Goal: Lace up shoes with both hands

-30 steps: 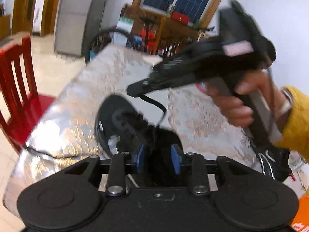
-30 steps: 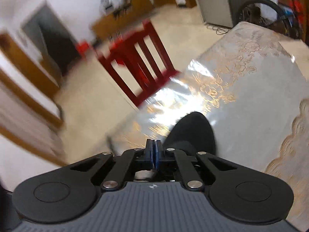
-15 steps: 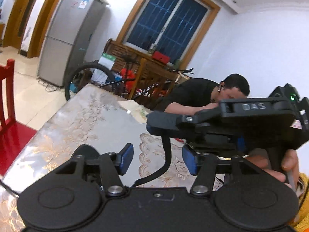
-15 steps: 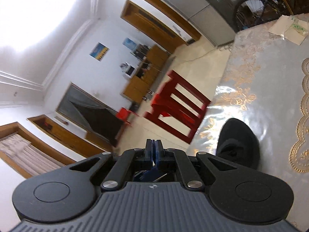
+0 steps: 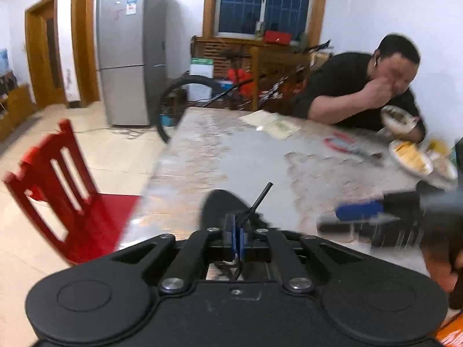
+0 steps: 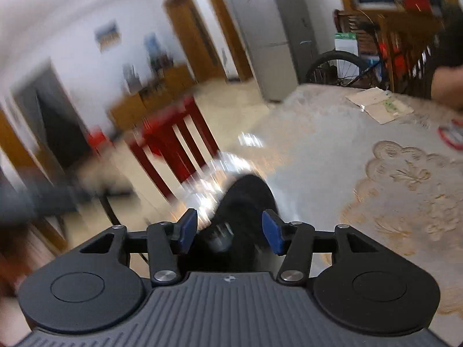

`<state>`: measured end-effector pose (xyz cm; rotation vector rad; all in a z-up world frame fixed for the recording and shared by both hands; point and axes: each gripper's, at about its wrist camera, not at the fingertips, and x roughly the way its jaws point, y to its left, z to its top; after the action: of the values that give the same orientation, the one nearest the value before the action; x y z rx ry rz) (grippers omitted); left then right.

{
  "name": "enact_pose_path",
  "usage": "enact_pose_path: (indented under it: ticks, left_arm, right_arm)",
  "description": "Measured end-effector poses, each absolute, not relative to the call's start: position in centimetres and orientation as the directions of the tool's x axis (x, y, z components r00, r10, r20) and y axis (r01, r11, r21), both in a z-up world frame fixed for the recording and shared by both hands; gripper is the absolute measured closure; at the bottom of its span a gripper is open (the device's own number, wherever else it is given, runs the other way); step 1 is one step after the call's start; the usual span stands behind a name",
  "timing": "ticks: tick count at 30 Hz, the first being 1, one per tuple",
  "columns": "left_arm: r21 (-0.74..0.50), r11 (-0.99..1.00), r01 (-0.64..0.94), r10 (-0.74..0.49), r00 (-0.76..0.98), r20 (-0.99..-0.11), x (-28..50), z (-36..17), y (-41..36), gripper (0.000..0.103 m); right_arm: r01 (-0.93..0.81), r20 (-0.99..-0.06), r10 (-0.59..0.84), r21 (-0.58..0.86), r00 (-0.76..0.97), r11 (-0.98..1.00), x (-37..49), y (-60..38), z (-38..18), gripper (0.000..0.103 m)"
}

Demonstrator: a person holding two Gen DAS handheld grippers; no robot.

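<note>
A: Left gripper (image 5: 236, 232)?
B: Pads pressed together, clamping the black lace (image 5: 258, 200); its tip sticks up past them.
A: Right gripper (image 6: 230, 231)?
B: Jaws opening, pads apart, nothing held. The black shoe (image 6: 246, 202) sits on the table (image 6: 332, 144) directly beyond them.

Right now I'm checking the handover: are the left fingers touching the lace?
Touching: the left wrist view shows the fingers shut on the lace.
</note>
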<state>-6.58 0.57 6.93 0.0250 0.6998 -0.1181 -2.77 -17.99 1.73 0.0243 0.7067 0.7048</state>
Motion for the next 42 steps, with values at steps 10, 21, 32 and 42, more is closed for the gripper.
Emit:
enact_pose_path:
  ticks: [10,21,32,42]
  left_arm:
    - [0.159,0.963,0.217,-0.026,0.664,-0.748,-4.5,3.2,-5.5,0.101]
    - [0.230,0.952,0.203,0.061,0.609,-0.790,-0.1,-1.0,-9.8,0.098]
    - [0.380,0.898,0.222,0.168,0.624,-0.763,0.9,-2.8,-12.1,0.098]
    - [0.337,0.906,0.256,0.105,0.636,-0.765,0.7,-1.9,-12.4,0.098]
  right_arm:
    - [-0.488,-0.579,0.597,0.354,0.556,0.798,-2.1,-18.3,-3.2,0.075]
    - [0.019,-0.242,0.901,0.967,0.360,0.253,2.1,-26.5,-11.5,0.074]
    - [0.169,-0.092,0.931,0.985,0.353,0.033,0.9,-28.3,-13.9,0.071]
    - [0.167,-0.093,0.928,0.985,0.360,0.034,0.8,-28.6,-13.8,0.069]
